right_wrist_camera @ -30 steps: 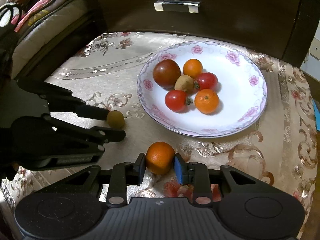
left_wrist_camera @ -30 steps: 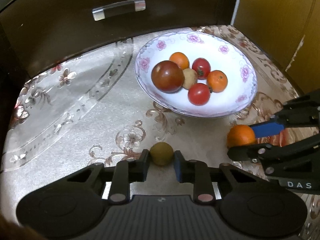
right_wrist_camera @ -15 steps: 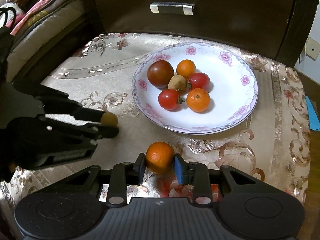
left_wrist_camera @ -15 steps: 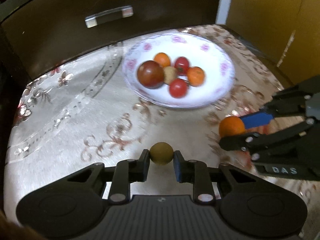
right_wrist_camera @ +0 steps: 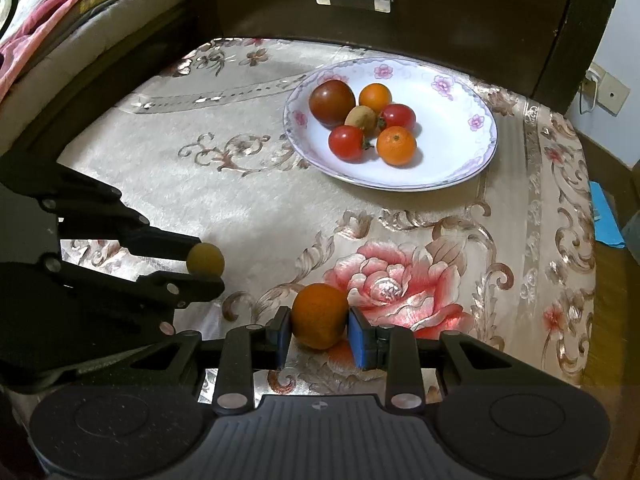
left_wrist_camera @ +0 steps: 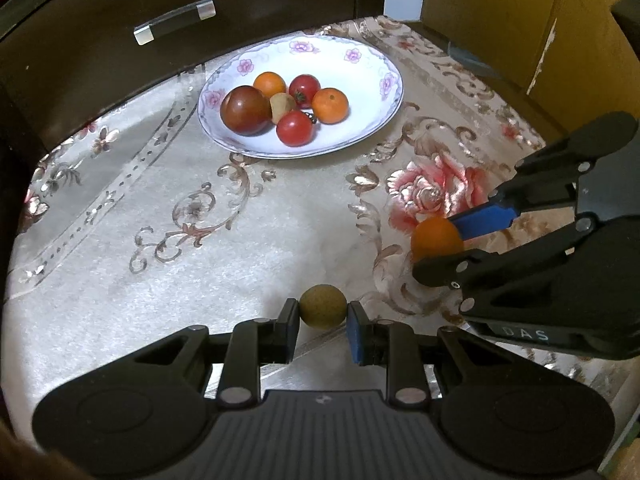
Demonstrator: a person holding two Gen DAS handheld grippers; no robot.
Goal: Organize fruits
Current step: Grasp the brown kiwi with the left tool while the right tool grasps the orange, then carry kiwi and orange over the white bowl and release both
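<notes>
- Your left gripper (left_wrist_camera: 323, 312) has its jaws clamped on a small olive-brown fruit (left_wrist_camera: 323, 306); the fruit is round, dull and rough-skinned, and sits right at the fingertips, above the pale part of the tablecloth (left_wrist_camera: 160, 280).
- From your right wrist view the same small olive-brown fruit (right_wrist_camera: 205, 259) shows pinched between the two black fingers of the left gripper (right_wrist_camera: 208, 264), to the left of the orange.
- Your right gripper (right_wrist_camera: 316, 330) is closed on an orange (right_wrist_camera: 319, 315); it is a deep, matt orange, round, wider than the olive-brown fruit, and fills the gap between the blue pads.
- In the left wrist view that orange (left_wrist_camera: 436, 236) sits between a blue pad above and a black finger below, over the pink rose woven into the cloth.
- The plate (right_wrist_camera: 460, 152) is white with small pink flowers round its rim, and stands on the cloth well apart from both grippers, near the dark drawer front (right_wrist_camera: 440, 20).
- On it you have a tight cluster: one large dark red-brown tomato (right_wrist_camera: 332, 97), two small bright red tomatoes (right_wrist_camera: 346, 143), two small oranges (right_wrist_camera: 396, 145) and one tan, oval fruit (right_wrist_camera: 361, 117) in the middle, touching its neighbours.
- The right half of the plate is bare white.
</notes>
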